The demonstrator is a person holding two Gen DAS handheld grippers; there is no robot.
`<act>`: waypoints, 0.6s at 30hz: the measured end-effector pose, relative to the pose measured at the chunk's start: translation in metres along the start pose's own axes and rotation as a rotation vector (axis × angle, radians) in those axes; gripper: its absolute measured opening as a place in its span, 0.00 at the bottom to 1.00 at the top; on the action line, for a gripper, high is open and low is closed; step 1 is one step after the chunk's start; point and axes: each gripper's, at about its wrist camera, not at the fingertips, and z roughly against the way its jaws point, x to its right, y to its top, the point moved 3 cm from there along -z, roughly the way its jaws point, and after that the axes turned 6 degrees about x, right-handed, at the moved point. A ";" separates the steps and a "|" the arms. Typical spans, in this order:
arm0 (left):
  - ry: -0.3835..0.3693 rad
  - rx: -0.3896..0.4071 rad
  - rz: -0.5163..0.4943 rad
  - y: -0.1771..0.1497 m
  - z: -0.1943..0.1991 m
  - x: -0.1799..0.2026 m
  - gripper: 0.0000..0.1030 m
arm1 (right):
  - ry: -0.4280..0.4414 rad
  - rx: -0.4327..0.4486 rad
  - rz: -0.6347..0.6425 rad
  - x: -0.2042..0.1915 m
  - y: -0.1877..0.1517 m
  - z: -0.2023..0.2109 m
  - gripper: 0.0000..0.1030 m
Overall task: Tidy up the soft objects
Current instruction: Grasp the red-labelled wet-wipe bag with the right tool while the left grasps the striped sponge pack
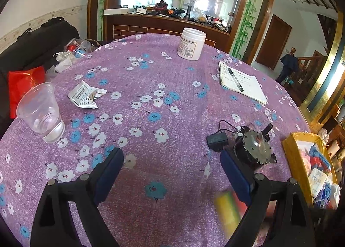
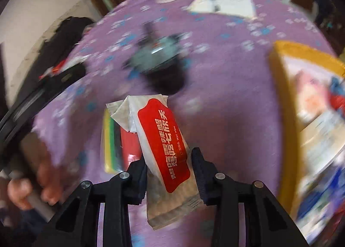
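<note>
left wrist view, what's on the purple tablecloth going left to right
clear plastic cup with water → crumpled printed sachet → white plastic jar → white notepad with a black pen → yellow cardboard box

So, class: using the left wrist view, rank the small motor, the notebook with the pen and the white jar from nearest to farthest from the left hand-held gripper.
From the left hand-held gripper:
1. Small motor, just beyond its right finger.
2. Notebook with the pen, further up on the right of the table.
3. White jar, at the table's far edge.
</note>
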 end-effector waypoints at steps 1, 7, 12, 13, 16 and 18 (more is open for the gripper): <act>-0.002 0.003 0.005 0.001 0.001 -0.001 0.88 | 0.061 0.002 -0.005 -0.010 -0.007 0.003 0.40; -0.027 -0.004 0.028 0.003 0.011 -0.011 0.88 | 0.046 0.177 -0.033 -0.007 -0.029 0.046 0.40; -0.107 -0.057 -0.008 -0.011 0.030 -0.013 0.88 | 0.010 0.232 -0.076 0.013 -0.049 0.060 0.40; -0.125 -0.075 -0.023 -0.018 0.034 -0.012 0.88 | 0.007 0.238 -0.079 0.014 -0.051 0.061 0.40; -0.160 -0.111 -0.065 -0.038 0.047 -0.006 0.88 | -0.015 0.255 -0.065 0.012 -0.055 0.062 0.40; -0.163 -0.122 -0.104 -0.049 0.054 -0.001 0.88 | -0.042 0.274 -0.047 0.008 -0.060 0.067 0.40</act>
